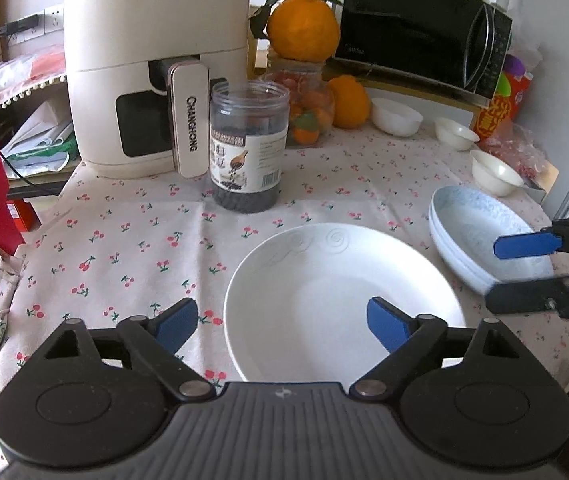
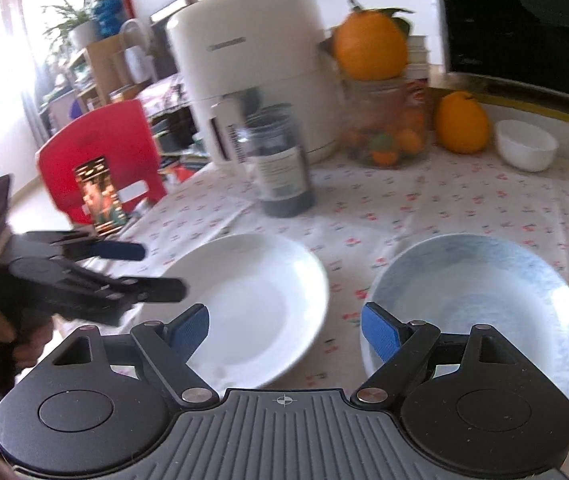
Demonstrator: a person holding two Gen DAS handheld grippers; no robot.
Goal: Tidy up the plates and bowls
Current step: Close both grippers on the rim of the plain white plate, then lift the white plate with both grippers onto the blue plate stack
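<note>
The right wrist view is smeared with blur, so the dark jar's (image 2: pixel 282 168) label can't be read there, and the blue-patterned plates (image 1: pixel 484 236) are partly covered by the right gripper (image 1: pixel 524 268), whose jaws stand apart, empty. The left gripper (image 1: pixel 282 322) is spread wide too, gripping nothing, over the near rim of the white plate (image 1: pixel 340 292) on the cherry-print cloth (image 1: pixel 124 240), three small white bowls (image 1: pixel 396 116) behind. "CHANGHONG" reads plainly on the air fryer (image 1: pixel 156 60); the microwave's (image 1: pixel 416 24) badge is too faint

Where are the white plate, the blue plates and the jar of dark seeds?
white plate (image 1: pixel 324 272), left wrist view, inner well.
blue plates (image 1: pixel 480 224), left wrist view, top plate's inside.
jar of dark seeds (image 1: pixel 246 152), left wrist view, label.
</note>
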